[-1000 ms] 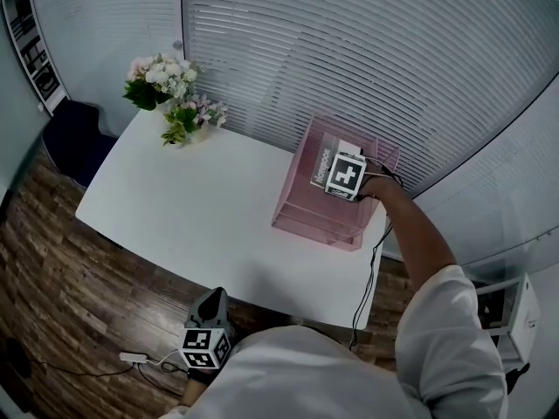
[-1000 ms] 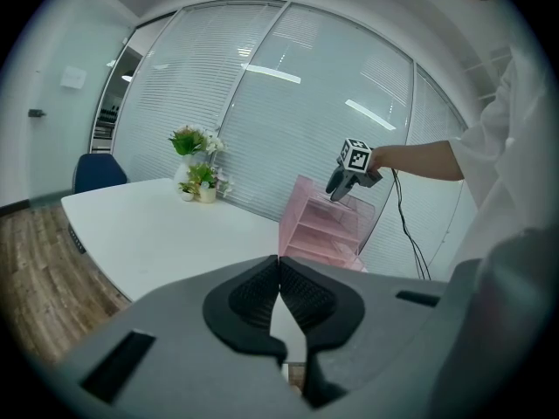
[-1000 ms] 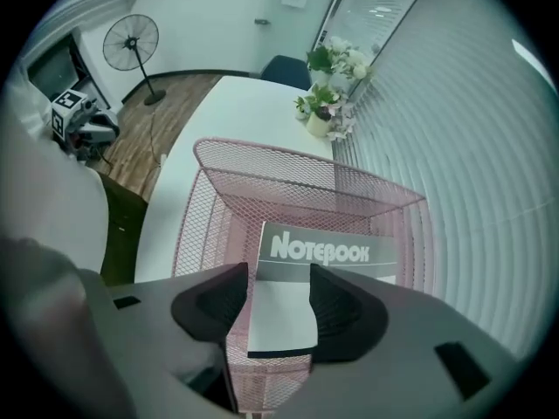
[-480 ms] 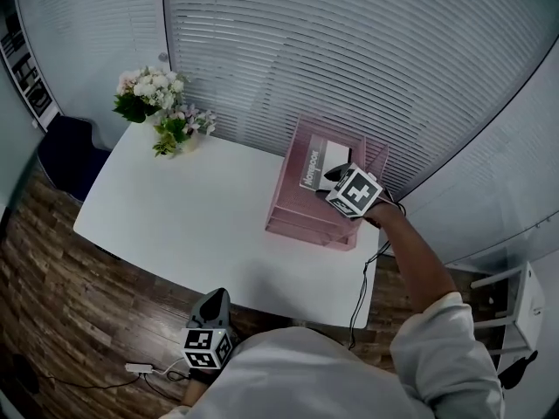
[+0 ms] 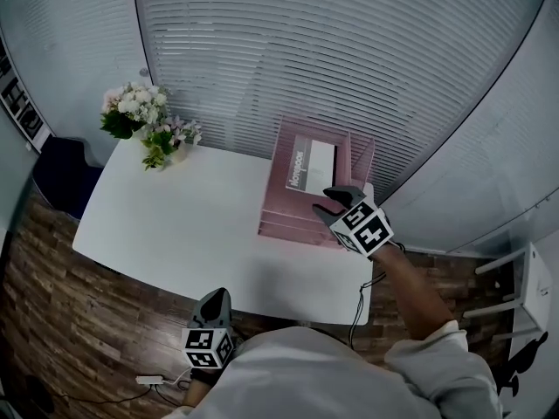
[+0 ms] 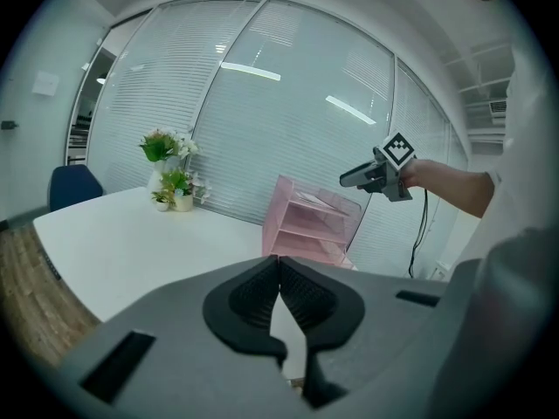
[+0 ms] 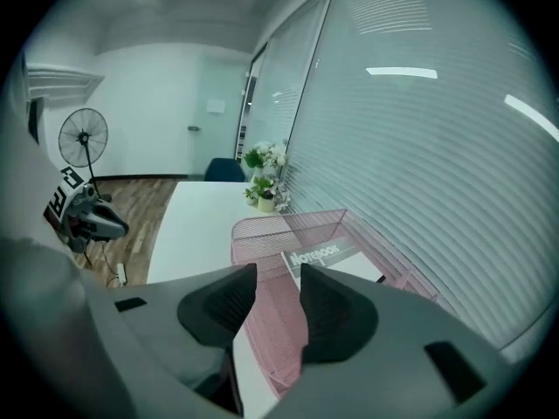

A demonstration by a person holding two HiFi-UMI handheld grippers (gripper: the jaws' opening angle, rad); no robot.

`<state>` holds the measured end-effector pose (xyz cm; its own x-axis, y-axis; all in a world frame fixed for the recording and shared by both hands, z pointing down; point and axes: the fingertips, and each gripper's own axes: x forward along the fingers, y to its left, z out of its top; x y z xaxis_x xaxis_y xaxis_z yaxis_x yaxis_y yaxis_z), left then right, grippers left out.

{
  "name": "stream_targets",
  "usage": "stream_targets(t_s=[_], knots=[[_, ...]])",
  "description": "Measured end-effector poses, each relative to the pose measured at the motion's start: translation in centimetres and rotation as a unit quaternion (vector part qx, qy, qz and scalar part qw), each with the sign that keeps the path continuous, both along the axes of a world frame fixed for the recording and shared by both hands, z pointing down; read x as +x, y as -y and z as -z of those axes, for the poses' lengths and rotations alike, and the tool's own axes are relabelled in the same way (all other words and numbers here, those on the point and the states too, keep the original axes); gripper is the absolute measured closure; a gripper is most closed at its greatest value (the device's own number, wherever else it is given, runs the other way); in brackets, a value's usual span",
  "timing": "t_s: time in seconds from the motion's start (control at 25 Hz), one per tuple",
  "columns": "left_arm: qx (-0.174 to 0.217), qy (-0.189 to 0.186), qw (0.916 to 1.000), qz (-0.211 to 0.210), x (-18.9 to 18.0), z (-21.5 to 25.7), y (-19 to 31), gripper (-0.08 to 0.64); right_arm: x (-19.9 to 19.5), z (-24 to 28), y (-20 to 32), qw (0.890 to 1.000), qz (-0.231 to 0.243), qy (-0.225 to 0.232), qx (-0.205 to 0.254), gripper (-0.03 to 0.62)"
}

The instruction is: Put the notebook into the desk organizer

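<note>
The grey-and-white notebook (image 5: pixel 311 163) lies flat in the top tray of the pink mesh desk organizer (image 5: pixel 272 222), at the table's far right corner. My right gripper (image 5: pixel 326 206) hovers just in front of the organizer, apart from it and pointing at it. Its jaws are closing with nothing between them. In the right gripper view the notebook (image 7: pixel 330 255) and the organizer (image 7: pixel 262 228) show beyond the gripper (image 7: pixel 278 291). My left gripper (image 5: pixel 212 298) hangs low off the table's near edge. Its jaws (image 6: pixel 279 276) are shut and hold nothing.
A white table (image 5: pixel 175 225) bears a pot of flowers (image 5: pixel 144 122) at its far left corner. Slatted blinds run behind the table. A blue chair (image 5: pixel 57 171) stands at the left, a white stool (image 5: pixel 524 291) at the right and a fan (image 7: pixel 83 134) farther off.
My right gripper has drawn back from over the organizer's top tray towards me, leaving the notebook lying there. The left gripper has stayed put.
</note>
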<state>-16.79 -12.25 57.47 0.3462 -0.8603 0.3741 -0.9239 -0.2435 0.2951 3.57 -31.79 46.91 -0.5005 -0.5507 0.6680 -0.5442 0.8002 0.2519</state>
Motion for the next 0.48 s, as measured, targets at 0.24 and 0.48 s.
stream_targets(t_s=[0.24, 0.48], knots=[[0.005, 0.007, 0.9999, -0.012, 1.0, 0.6, 0.7, 0.551, 1.3, 0.8, -3.1, 0.998, -0.018, 0.047, 0.027, 0.438], [0.007, 0.011, 0.9997, -0.018, 1.6, 0.7, 1.2, 0.551, 2.3, 1.8, -5.3, 0.993, -0.043, 0.091, 0.068, 0.49]])
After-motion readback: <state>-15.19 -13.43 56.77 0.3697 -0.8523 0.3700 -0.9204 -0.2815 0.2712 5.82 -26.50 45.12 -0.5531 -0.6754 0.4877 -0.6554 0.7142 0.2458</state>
